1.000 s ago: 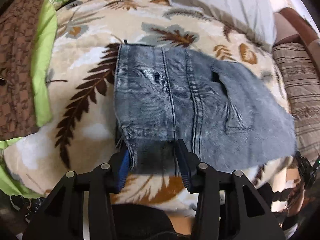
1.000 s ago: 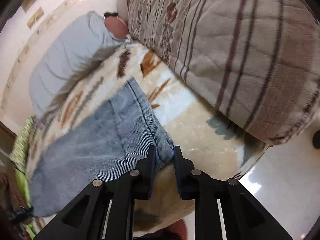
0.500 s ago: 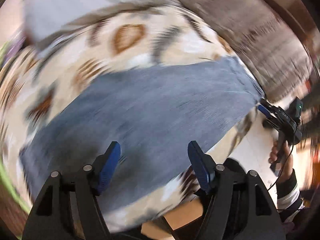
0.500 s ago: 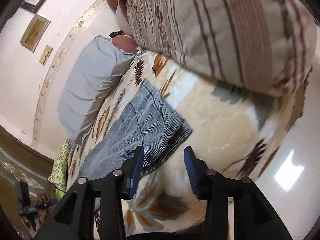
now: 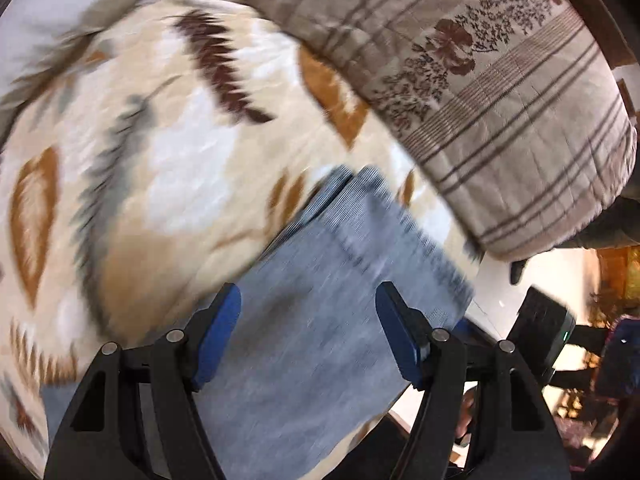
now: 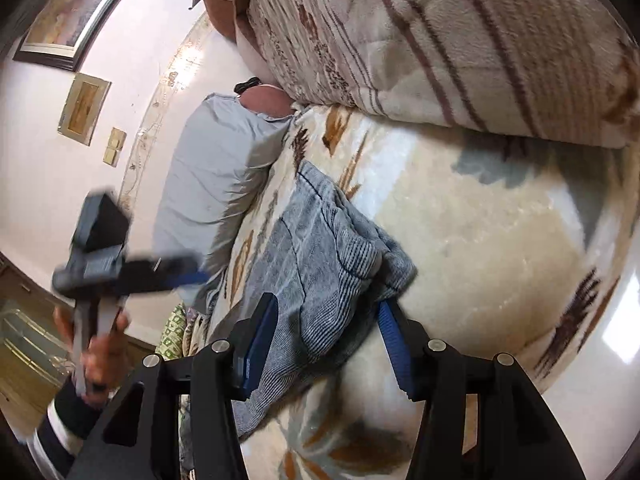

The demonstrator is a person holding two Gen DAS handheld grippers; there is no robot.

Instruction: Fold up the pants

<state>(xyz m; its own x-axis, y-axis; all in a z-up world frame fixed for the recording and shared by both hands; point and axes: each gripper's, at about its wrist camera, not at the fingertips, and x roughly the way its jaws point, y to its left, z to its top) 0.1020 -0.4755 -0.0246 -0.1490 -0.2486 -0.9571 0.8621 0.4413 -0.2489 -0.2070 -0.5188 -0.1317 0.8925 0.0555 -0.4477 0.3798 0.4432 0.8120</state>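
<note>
The folded pants (image 6: 320,264) lie on the leaf-patterned blanket (image 6: 480,240) of the bed. The right hand-held gripper (image 6: 326,344) has just been opening, its jaws astride the denim corner without pinching. The left hand-held gripper (image 5: 308,336) hangs released above the pants.

One pair of folded denim pants (image 6: 320,248); one leaf-print blanket (image 6: 480,220); one grey pillow (image 6: 212,176); two wall pictures (image 6: 82,108).
</note>
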